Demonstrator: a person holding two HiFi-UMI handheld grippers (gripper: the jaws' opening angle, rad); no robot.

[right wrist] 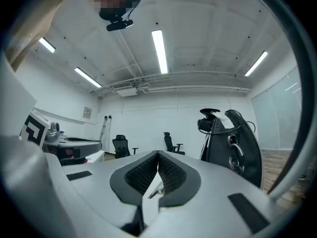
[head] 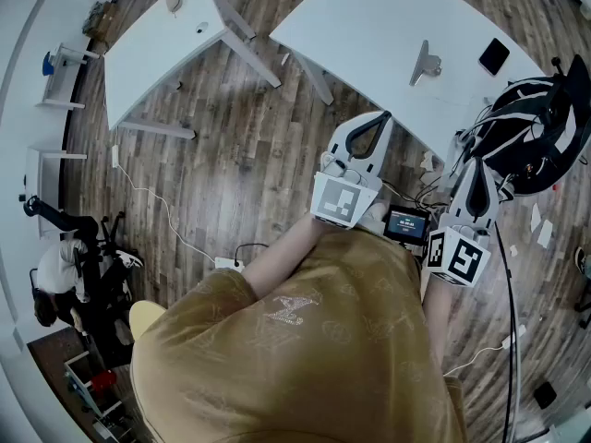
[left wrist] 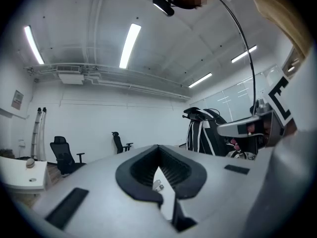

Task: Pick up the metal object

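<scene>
The metal object (head: 425, 63), a small grey angled piece with a dull shine, is seen lying on the smooth white table top (head: 369, 26), ahead of both grippers and well apart from them. The left gripper (head: 380, 121) is held with its jaws brought together at the tips, and nothing is gripped. Its ribbed black pads (left wrist: 174, 172) are curved into a teardrop-shaped opening, framed by matte grey shells (left wrist: 99, 192). The right gripper (head: 480, 169) is likewise closed tip to tip and empty, and the same ribbed lining (right wrist: 171, 175) is shown there. Through each opening the metal object is glimpsed beyond. A flat black rectangular item (head: 494, 55) is set on the table top ahead of the right gripper. A wood-plank floor (head: 231, 173) is spread to the left of the left gripper.
</scene>
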